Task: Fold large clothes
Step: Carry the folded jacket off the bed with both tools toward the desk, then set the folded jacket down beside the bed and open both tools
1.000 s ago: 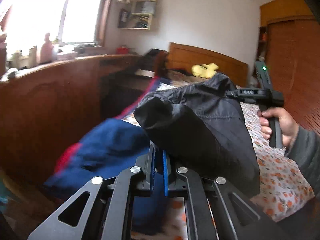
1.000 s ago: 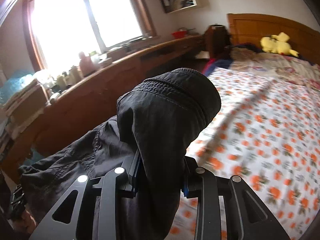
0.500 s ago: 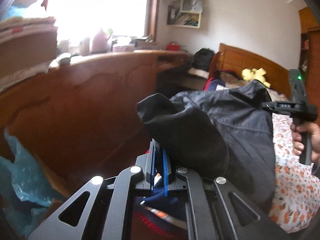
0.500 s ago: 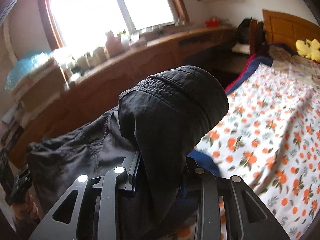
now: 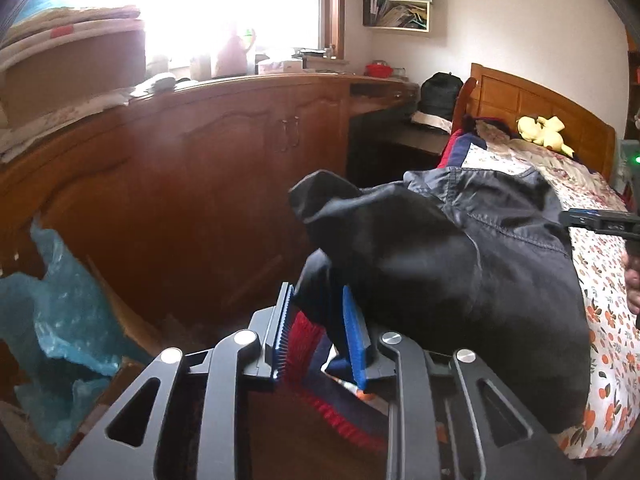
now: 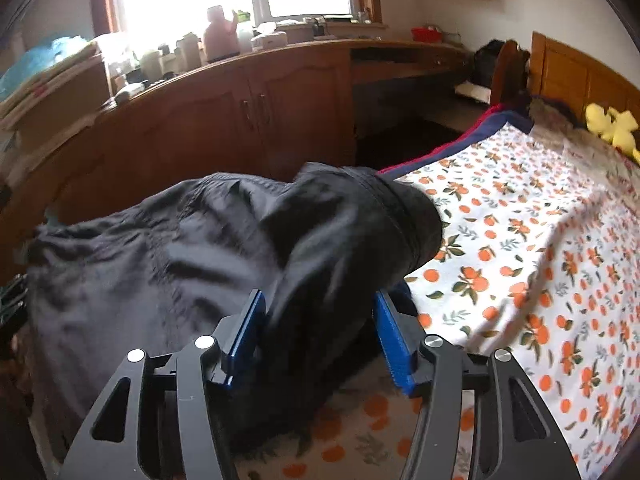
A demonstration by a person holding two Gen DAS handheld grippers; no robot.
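A large black garment (image 5: 460,272) hangs bunched between both grippers over the near corner of the bed. My left gripper (image 5: 318,308) has its jaws opening, and a fold of the garment still passes between the blue pads (image 5: 354,336), which no longer pinch it. In the right wrist view the garment (image 6: 160,264) sags to the left and looks blurred. The jaws of my right gripper (image 6: 320,308) are also opening, and a thick roll of cloth sits loosely between them. The left wrist view shows the right gripper (image 5: 600,222) at its right edge.
The bed has an orange-flowered sheet (image 6: 520,220) and a blue and red blanket (image 5: 320,384) over its side. A wooden cabinet (image 5: 200,168) runs along the wall under the window. A blue plastic bag (image 5: 60,312) lies on the floor. A yellow plush toy (image 6: 612,128) rests by the headboard.
Both grippers were shut on the black garment and now stand spread, with the cloth loose between the pads. Both views swung toward the cabinet and dipped, and the garment sank lower.
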